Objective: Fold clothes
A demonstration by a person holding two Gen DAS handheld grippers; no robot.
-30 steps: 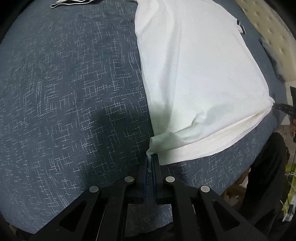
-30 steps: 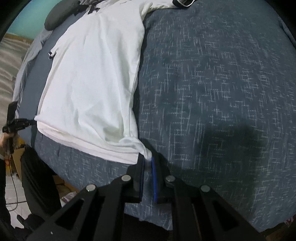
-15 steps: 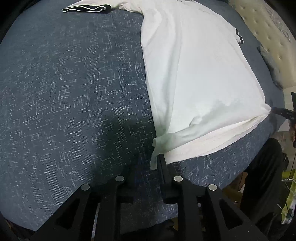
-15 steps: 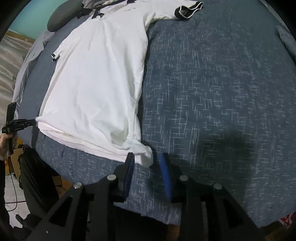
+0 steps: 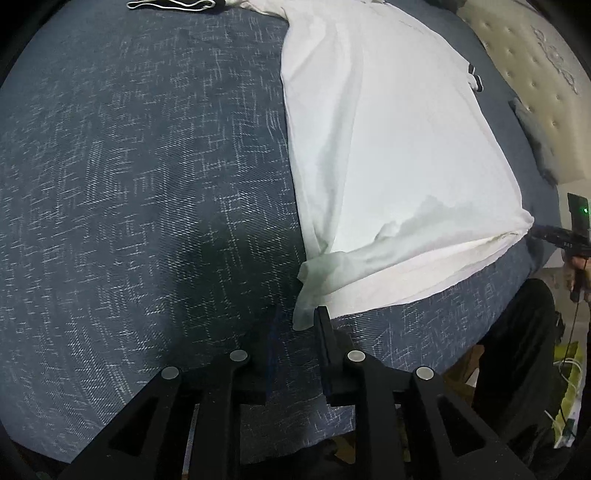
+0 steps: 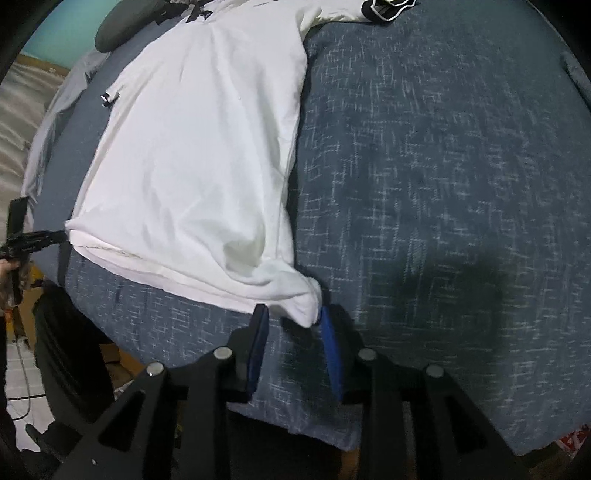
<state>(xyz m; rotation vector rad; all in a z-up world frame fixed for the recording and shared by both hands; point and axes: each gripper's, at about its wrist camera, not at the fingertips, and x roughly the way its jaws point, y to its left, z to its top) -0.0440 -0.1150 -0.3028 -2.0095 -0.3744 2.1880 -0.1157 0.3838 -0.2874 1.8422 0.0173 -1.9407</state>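
The white shirt [image 5: 388, 155] lies spread flat on the bed [image 5: 129, 184], its hem toward the near edge and its black-trimmed sleeve [image 6: 388, 7] out at the far end. At the hem's left corner, the left tongs [image 5: 295, 325] stand apart, the corner of cloth resting loose in the gap and touching the right-hand finger, not pinched. At the other corner the right tongs [image 6: 291, 325] are likewise apart, with that corner [image 6: 303, 302] bunched between the blue pads and brushing the right one.

Whether the corners are about to be taken up or were just set down, I can't tell from here. Either way, the hem shows two layers slightly offset, and a puckered wrinkle runs up from each corner. A clean fold would want both layers caught together at each corner, evenly, with the cloth drawn taut enough to smooth those puckers without dragging the body askew on the blue cover.
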